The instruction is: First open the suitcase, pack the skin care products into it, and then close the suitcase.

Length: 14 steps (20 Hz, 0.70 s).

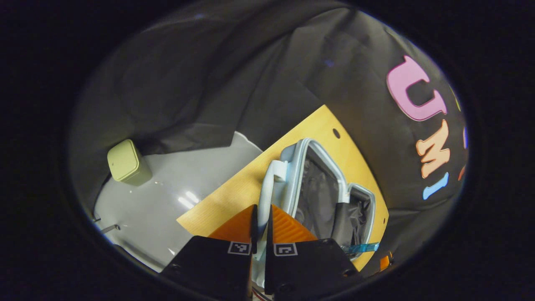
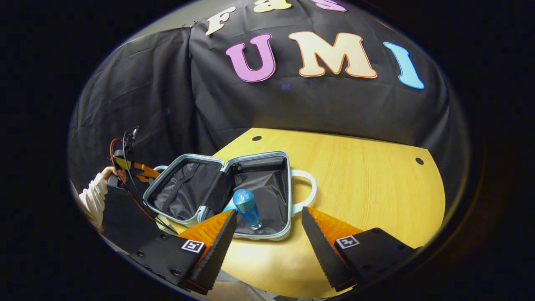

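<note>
Suitcase (image 2: 250,188): pale blue shell, dark lining, lay fully open on the wooden surface (image 2: 368,179), both halves flat, a white handle (image 2: 307,190) at its right side in the right gripper view. Skin care bottle (image 2: 248,207): blue, stood upright inside the right half, near the front rim. Right hand-held gripper (image 2: 267,232): fingers spread wide, holding nothing, hovered just before the suitcase. Left hand-held gripper (image 1: 261,225): fingers pressed nearly together on the suitcase's pale rim by its other handle (image 1: 276,171). A hand in a white sleeve (image 2: 94,194) held it at the case's far left. Green bin (image 1: 127,163): on the grey floor (image 1: 167,200), well apart.
</note>
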Tool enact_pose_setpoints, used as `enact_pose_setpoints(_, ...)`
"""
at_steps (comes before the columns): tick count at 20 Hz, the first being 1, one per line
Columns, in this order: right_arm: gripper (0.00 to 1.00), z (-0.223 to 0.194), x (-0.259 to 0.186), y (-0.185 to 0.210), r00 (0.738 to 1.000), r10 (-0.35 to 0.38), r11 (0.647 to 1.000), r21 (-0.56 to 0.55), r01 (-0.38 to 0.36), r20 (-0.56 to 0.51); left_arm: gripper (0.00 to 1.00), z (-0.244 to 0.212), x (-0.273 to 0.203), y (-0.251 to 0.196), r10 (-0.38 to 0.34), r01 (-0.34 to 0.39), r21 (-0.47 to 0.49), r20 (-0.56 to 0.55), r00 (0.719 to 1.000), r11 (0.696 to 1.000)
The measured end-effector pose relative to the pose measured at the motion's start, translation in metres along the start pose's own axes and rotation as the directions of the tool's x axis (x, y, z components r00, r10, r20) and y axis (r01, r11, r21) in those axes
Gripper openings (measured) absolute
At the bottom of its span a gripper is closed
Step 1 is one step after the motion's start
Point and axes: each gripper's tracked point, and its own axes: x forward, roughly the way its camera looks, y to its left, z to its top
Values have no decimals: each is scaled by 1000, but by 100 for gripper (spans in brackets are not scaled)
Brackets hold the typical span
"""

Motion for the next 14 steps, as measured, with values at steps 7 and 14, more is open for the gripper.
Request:
enact_pose_setpoints(7,98,1,-17,-28,999,-20,999,51,18,39,5,15,-54,-89,-71,67,133,29,997,989)
enact_pose_setpoints(14,98,-6,-42,-72,996,-61,992,113,53,66,6,-8,-82,-180,-47,50,276,-16,999,960)
